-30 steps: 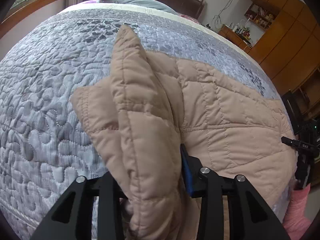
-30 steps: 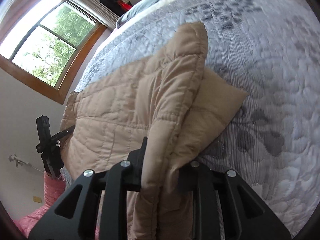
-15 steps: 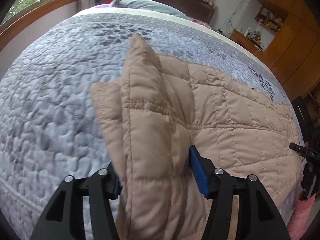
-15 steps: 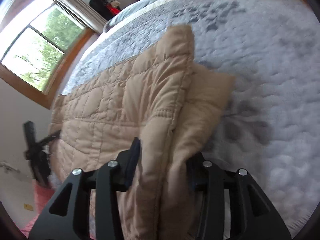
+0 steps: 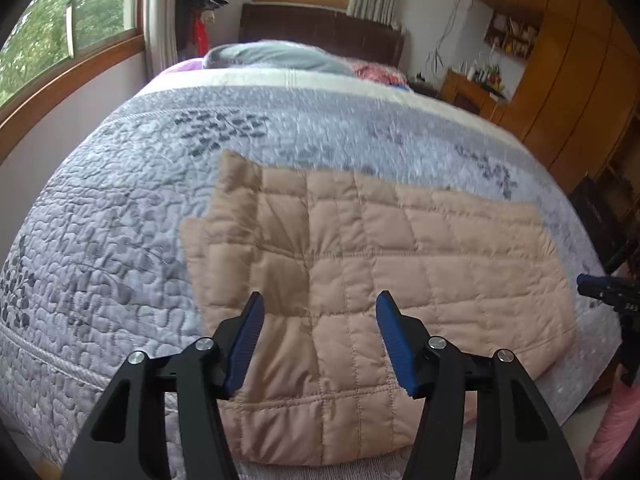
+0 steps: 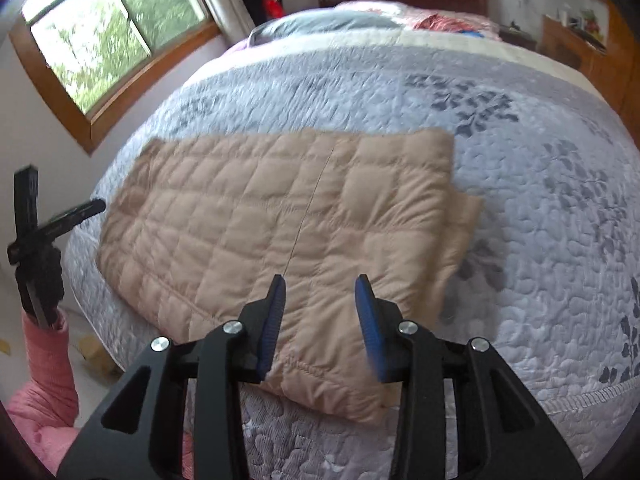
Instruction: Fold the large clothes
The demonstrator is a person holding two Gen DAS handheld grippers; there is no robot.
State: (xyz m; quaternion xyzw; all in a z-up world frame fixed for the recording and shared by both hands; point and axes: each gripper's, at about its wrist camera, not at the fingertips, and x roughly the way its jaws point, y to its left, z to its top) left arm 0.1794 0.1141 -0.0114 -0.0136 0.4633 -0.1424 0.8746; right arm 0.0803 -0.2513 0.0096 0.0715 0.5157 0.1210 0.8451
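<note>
A tan quilted jacket (image 5: 360,260) lies flat and folded on the bed, seen from the other side in the right wrist view (image 6: 260,208). A narrower layer sticks out from under its far end. My left gripper (image 5: 320,296) hangs open above the jacket's near edge, with nothing between its blue pads. My right gripper (image 6: 321,278) is also open over the near edge; its jaws are closing with nothing between them. Each gripper shows at the edge of the other's view: the right one (image 5: 608,292), the left one (image 6: 36,236).
The grey-lilac leaf-pattern bedspread (image 5: 100,240) covers the whole bed (image 6: 540,240). Pillows (image 5: 276,56) and a dark headboard stand at the far end. A window (image 6: 112,32) is on the left, wooden cupboards (image 5: 560,80) on the right. A pink sleeve (image 6: 44,360) holds the left gripper.
Both grippers let go of the raised jacket fold, which dropped flat onto the bed. Both then lifted up and back from it.
</note>
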